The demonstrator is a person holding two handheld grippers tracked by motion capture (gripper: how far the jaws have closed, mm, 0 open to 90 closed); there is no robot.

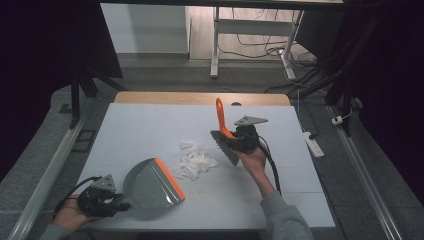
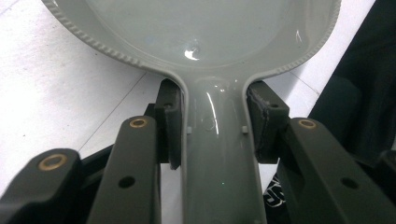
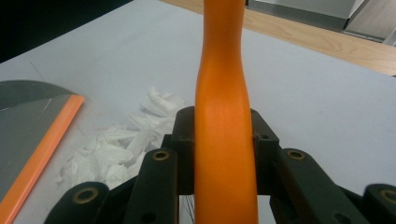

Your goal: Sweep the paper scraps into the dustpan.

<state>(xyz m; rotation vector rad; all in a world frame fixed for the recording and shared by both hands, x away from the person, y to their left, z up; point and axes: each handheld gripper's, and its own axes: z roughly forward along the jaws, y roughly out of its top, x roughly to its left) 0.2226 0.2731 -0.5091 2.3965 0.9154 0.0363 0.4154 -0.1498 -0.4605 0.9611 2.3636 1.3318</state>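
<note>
The left gripper clamps the grey plastic dustpan by its handle. The right gripper grips the orange-handled brush beside shredded white paper scraps.

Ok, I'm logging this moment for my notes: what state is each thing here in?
Dustpan: flat on the table, handle clamped, orange lip facing the paper.
Brush: held off to the right of the paper, orange handle up, bristles down.
Paper scraps: loose pile on the table, not in the dustpan.
Left gripper: shut on the dustpan handle.
Right gripper: shut on the brush handle.
</note>
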